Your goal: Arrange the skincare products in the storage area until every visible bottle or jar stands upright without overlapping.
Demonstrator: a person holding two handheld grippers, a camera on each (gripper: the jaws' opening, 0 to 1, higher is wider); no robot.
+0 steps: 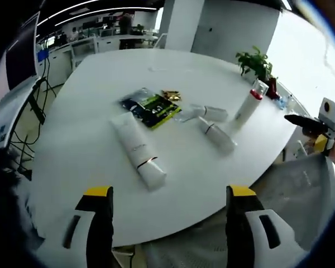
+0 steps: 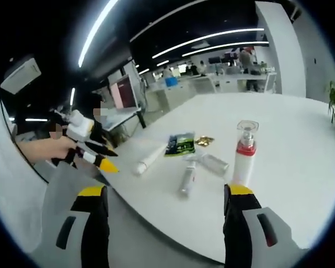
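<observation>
Left gripper view: left gripper with jaws spread, empty; white tube lying flat at 11 o'clock, pump bottle upright at 1 (red collar). Right gripper likewise parted, empty.

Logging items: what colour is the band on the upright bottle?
Red, on the upright bottle; clearest in the right gripper view.

Left gripper view looks down across the white table from its near edge; right gripper view faces it from the adjoining side, lower. Both share the scattered skincare products.
</observation>
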